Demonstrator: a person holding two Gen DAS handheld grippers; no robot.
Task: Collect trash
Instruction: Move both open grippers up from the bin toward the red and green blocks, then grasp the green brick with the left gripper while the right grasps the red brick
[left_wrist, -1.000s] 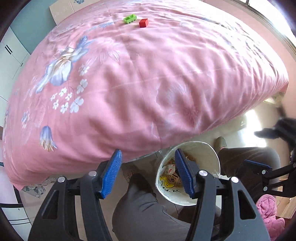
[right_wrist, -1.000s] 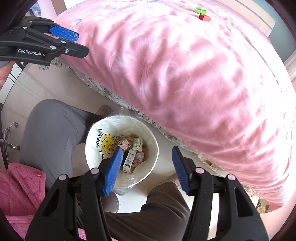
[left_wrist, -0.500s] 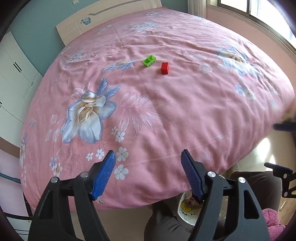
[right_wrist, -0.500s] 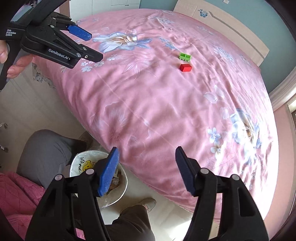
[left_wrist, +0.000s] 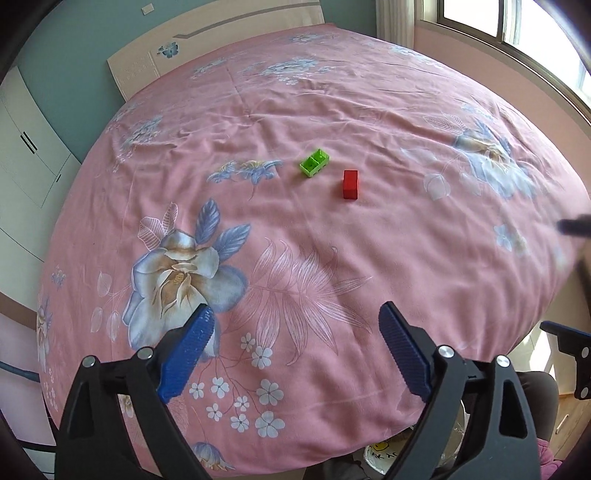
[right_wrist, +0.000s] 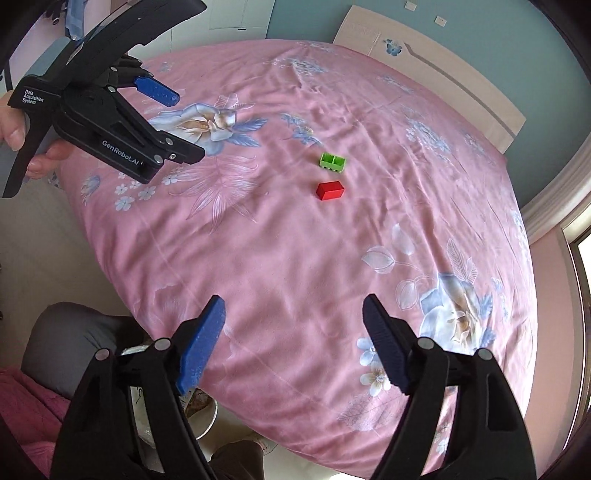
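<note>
Both grippers have just been opening and nothing sits between the jaws of either: the left gripper (left_wrist: 295, 347) spreads its blue pads wide over the pink quilt (left_wrist: 332, 258), and the right gripper (right_wrist: 293, 339) stands open the same way, a little less wide. A second ago both hung over the bin by the person's knees; now both look out over the bed, and only a sliver of the bin (right_wrist: 207, 413) shows past the quilt's edge, low in each view. That reads as a drop finished and a swing toward the next pieces, so the step in hand is most likely the reach for what is left on the bed. From the jaws outward there is bare flowered quilt, then, near the middle of the bed and well apart from either gripper, the remaining things: one green brick (left_wrist: 314, 163) lying with its hollow side up and one red brick (left_wrist: 350, 184) just beside it, not touching. That makes two bricks, two grippers, one bin, and no other loose item is visible on the quilt. With one brick for each gripper, a single trip could probably clear the bed. In the right view a hand (right_wrist: 22, 125) holds the left gripper above the quilt's near corner.
</note>
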